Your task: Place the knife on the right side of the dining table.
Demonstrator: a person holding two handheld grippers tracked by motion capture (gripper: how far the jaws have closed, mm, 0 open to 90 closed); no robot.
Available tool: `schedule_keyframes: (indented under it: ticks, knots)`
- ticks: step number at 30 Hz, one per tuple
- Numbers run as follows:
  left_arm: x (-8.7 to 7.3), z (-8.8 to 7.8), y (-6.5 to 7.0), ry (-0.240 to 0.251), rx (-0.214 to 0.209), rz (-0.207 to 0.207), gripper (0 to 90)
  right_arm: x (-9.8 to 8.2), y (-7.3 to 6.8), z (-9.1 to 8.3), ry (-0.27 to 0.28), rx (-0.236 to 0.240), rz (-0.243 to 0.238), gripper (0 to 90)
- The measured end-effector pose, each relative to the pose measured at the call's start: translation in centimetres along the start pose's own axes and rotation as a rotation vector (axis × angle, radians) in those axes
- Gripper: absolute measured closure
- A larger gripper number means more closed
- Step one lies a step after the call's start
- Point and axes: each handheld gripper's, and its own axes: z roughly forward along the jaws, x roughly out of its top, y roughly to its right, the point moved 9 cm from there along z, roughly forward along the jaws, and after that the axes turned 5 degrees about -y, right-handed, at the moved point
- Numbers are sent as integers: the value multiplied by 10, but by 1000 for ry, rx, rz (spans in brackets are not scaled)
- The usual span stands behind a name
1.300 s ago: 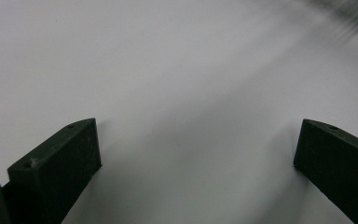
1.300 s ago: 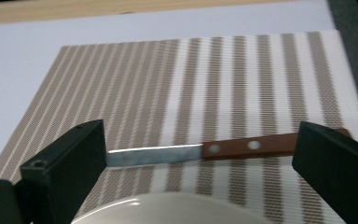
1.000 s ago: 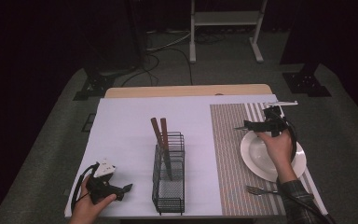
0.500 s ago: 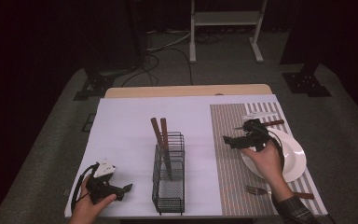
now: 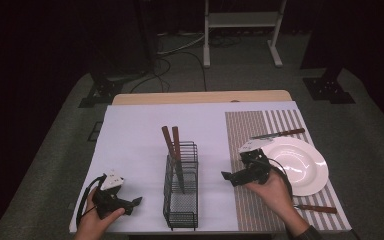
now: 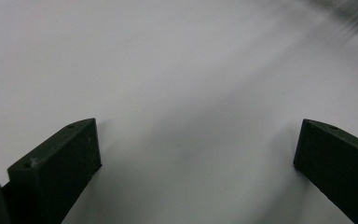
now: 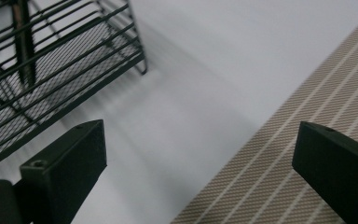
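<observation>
While the right claw (image 5: 228,176) hangs over the seam between the white counter (image 5: 135,130) and the striped mat (image 5: 250,135), its jaws stand wide apart and hold nothing; the right gripper view shows only bare cloth and mat between them, with the wire rack (image 7: 51,70) up at its left. That rack (image 5: 181,187) stands near the middle of the counter, with two brown-handled utensils (image 5: 171,142) upright in its far compartment, leaning a little left. Cutlery not yet racked lies on the mat: a knife (image 5: 278,134) just beyond the plate (image 5: 300,162), and a brown-handled piece (image 5: 315,208) close to the near edge, right of the hand; whether that is a fork I cannot tell. The left claw (image 5: 135,201) rests low on the counter at the near left, jaws likewise wide open and empty, well apart from the rack. Judging by how things lie, the work is loading cutlery into the rack, and the step in hand looks like going for the next piece. To do it well, the right claw should turn back toward the mat, come down over a handle rather than a blade or tines, and set its jaws across the handle's width so they close squarely. A flat handle on woven mat gives little purchase, so the lower jaw should slide under from the side. The plate's rim sits close to both pieces; approaching from the mat side keeps the claw off it.
</observation>
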Motion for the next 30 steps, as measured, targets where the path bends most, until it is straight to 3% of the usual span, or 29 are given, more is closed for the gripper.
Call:
schedule_keyframes:
  ticks: [5,13,19,25,30]
  knots:
    - [0,0,0,0,0,0,0,-9,-20,10,-35,36,-48,20]
    - [0,0,0,0,0,3,0,-21,-46,26,-88,47,-139,20]
    - [0,0,0,0,0,2,0,-32,-61,38,-126,67,-178,20]
    - [0,0,0,0,1,3,0,-39,-67,47,-159,55,-218,20]
    - [0,0,0,-1,0,3,0,-43,-67,51,-167,45,-211,12]
